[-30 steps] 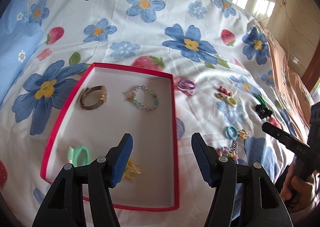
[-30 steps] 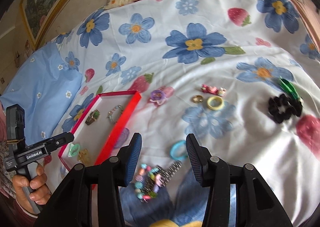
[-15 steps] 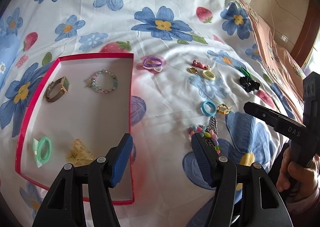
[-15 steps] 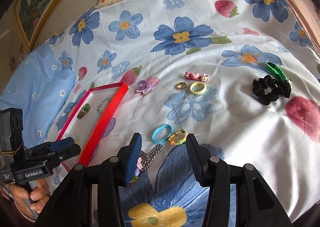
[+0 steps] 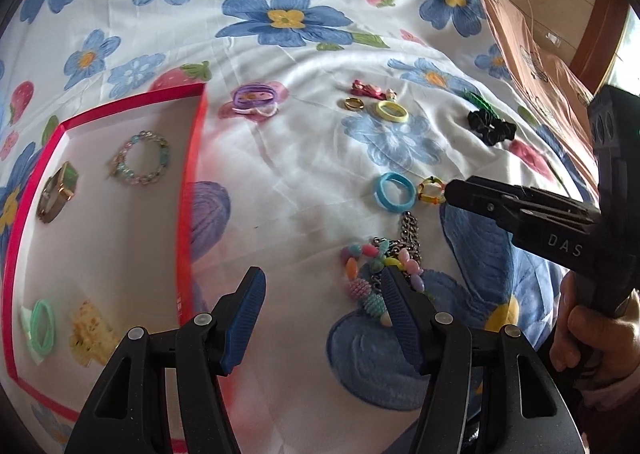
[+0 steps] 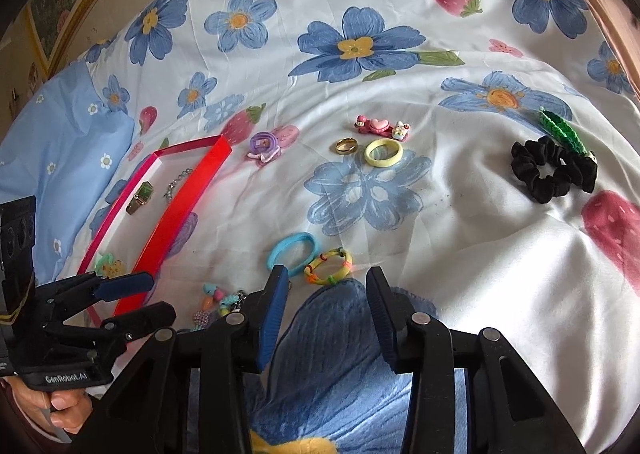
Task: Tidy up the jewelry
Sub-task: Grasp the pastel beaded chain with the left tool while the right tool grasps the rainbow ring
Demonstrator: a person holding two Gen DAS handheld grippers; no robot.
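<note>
beaded bracelet (image 5: 368,278): lower part hidden behind a left gripper finger (image 5: 400,314).
red tray (image 5: 188,190): near corner cut off at frame edge.

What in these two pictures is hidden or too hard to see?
- Beaded necklace: left view, its near end is behind a finger; right view, mostly behind the right gripper's finger.
- Red tray: right view, its wall hides much of the contents.
- Hair clip: left view, blurred.

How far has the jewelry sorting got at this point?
Done: the red box holds four pieces, among them a watch and a beaded bracelet. In hand: nothing; the right claw, closing, hovers near the multicoloured band. Left: about nine pieces on the bedsheet, including the black scrunchie.
</note>
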